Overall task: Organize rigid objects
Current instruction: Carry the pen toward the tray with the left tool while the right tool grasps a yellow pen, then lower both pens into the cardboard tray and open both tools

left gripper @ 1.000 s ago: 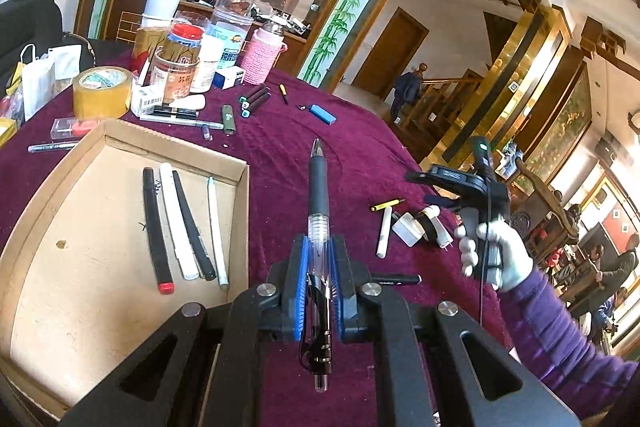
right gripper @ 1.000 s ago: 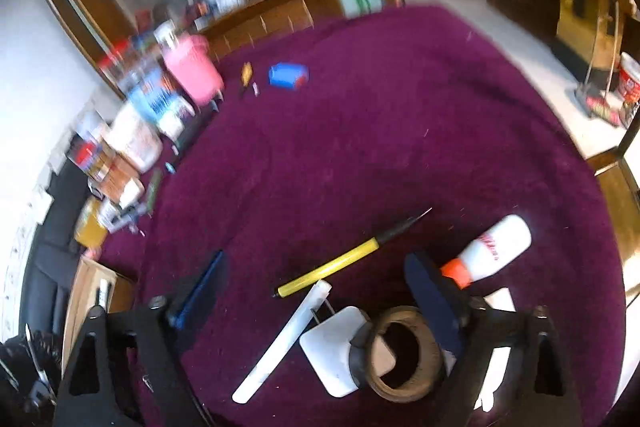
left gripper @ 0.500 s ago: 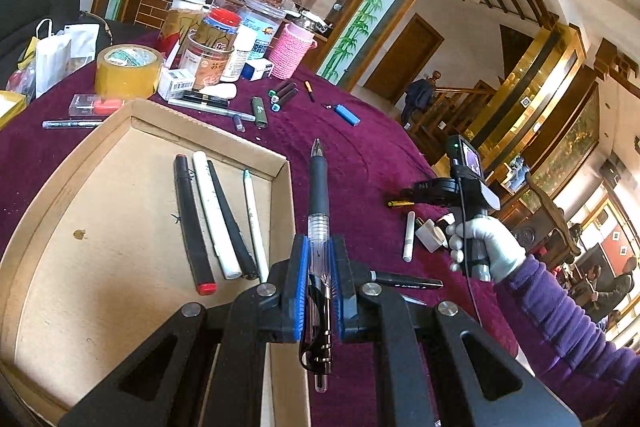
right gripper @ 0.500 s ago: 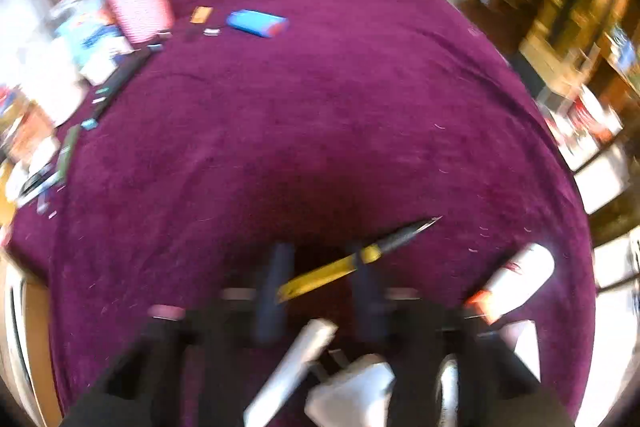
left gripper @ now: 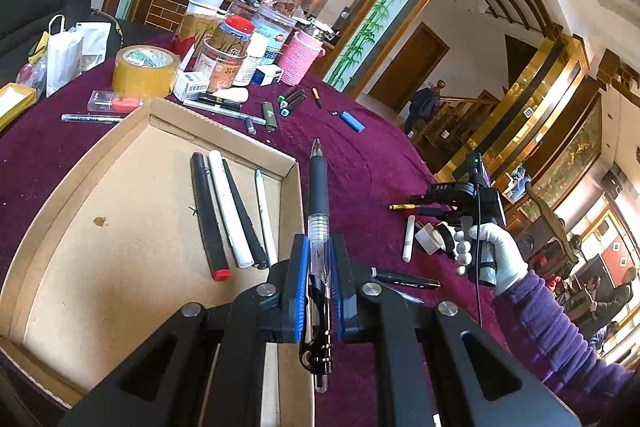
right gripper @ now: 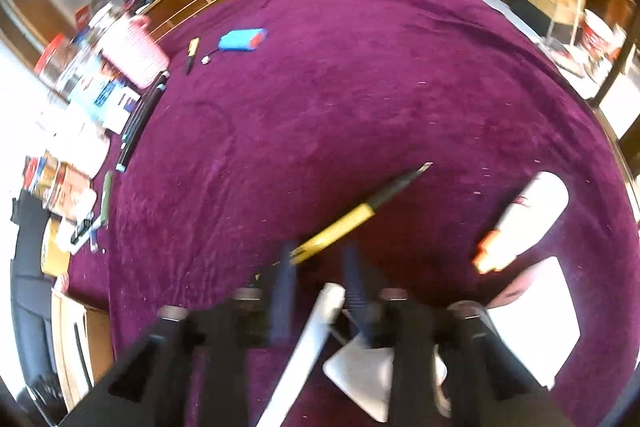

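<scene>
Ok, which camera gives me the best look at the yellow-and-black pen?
The right wrist view: the yellow-and-black pen lies full length on the purple cloth, its yellow end between the right gripper fingers, though the picture is blurred. The left wrist view shows it small and far, partly hidden by that gripper.

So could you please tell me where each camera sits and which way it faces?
Left wrist: on the left tool, looking along its clamped pen over the box; the gloved right hand shows.
Right wrist: on the right tool, looking down at the yellow pen; only its fingers show.
Shared: yellow pen, blue lighter, purple cloth.
</scene>
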A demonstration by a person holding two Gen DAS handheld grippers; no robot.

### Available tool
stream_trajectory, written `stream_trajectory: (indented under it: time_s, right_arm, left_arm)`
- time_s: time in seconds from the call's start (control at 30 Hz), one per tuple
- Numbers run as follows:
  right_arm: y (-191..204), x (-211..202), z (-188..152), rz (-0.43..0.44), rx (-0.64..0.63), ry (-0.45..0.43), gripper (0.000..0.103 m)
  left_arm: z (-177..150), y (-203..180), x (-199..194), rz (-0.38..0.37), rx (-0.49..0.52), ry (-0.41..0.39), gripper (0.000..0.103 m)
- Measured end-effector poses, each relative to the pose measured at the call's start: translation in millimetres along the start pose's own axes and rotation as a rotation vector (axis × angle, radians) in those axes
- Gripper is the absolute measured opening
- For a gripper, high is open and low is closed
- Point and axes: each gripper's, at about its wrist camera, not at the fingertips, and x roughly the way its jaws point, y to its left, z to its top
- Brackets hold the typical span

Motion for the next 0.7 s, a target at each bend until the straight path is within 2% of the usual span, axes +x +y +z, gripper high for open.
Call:
stream_trajectory:
  time_s: [0.03, 0.27, 0.33, 0.47, 0.5, 0.6, 0.7]
  right_arm:
    - [-1.7, -1.0, 0.8, -0.001, 0.010, -0.002, 0.059]
    - [-0.6, 16.1, 9.9, -0.046, 0.071, 0.044, 0.061]
    - [12.9, 20.8, 10.9, -0.097, 0.041, 0.025, 0.059]
    - [54.7, 34.8, 5.0, -0.225, -0.149, -0.034, 0.028]
    - [56.8, 35.7, 4.8, -0.229, -0.164, -0.045, 0.026]
    - [52.3, 34.5, 6.6, -0.197, -0.158, -0.049, 0.011]
    - [34.3, 25.8, 6.7, -0.087, -0.099, -0.030, 0.008]
  left_arm:
    - [-0.1, 0.3, 2.0, -0.004, 0.001, 0.003, 0.011]
    - [-1.3, 6.4, 10.4, -0.021, 0.000, 0.018, 0.011]
    - [-1.5, 11.5, 11.1, -0.021, -0.008, 0.017, 0.011]
    - [-1.8, 23.9, 13.4, -0.025, -0.032, 0.023, 0.011]
    - [-2.0, 26.5, 13.8, -0.024, -0.037, 0.026, 0.011]
    - [-2.1, 32.7, 10.4, -0.018, -0.043, 0.024, 0.011]
    - [-1.2, 40.1, 4.9, -0.006, -0.054, 0.017, 0.011]
